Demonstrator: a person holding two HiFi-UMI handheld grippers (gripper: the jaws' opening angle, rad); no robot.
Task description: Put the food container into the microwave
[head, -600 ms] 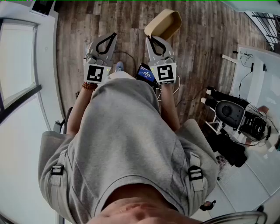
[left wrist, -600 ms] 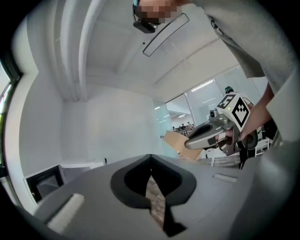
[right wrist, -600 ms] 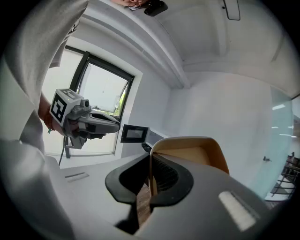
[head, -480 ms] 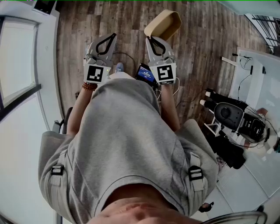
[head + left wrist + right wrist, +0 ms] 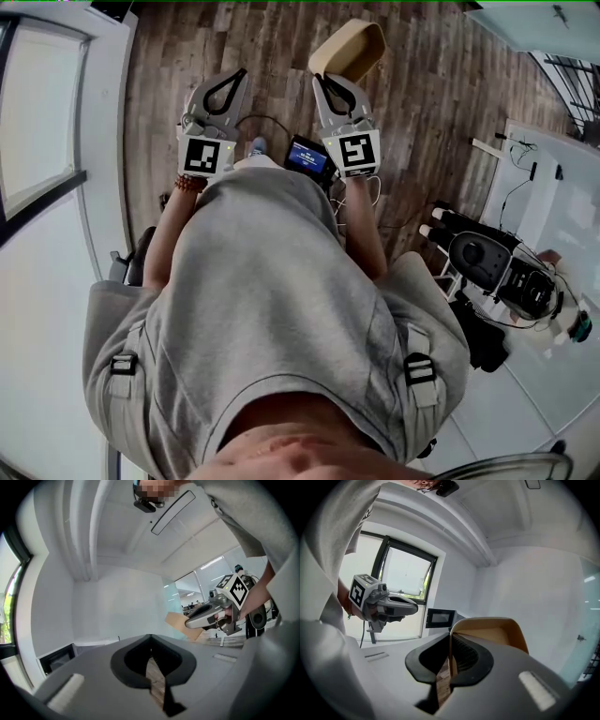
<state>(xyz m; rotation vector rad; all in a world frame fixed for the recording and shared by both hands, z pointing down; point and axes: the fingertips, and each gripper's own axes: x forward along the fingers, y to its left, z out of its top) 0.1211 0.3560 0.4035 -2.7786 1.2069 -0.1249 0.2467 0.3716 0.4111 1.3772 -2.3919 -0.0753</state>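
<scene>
While the left gripper hangs pinched shut on nothing, the right gripper stays clamped on the food container wall, above the wooden floor; the surroundings have swung slightly, so probably still carrying; no microwave plainly shows.

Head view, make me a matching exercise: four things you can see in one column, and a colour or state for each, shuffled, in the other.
Things:
1. food container
2. left claw
3. right claw
4. small screen

Colours or states:
A. lit blue
B. shut on a thin tan wall
C. shut with nothing in it
D. tan, open-topped, gripped at its edge

Pairs: 1-D, 2-C, 3-B, 4-A.
</scene>
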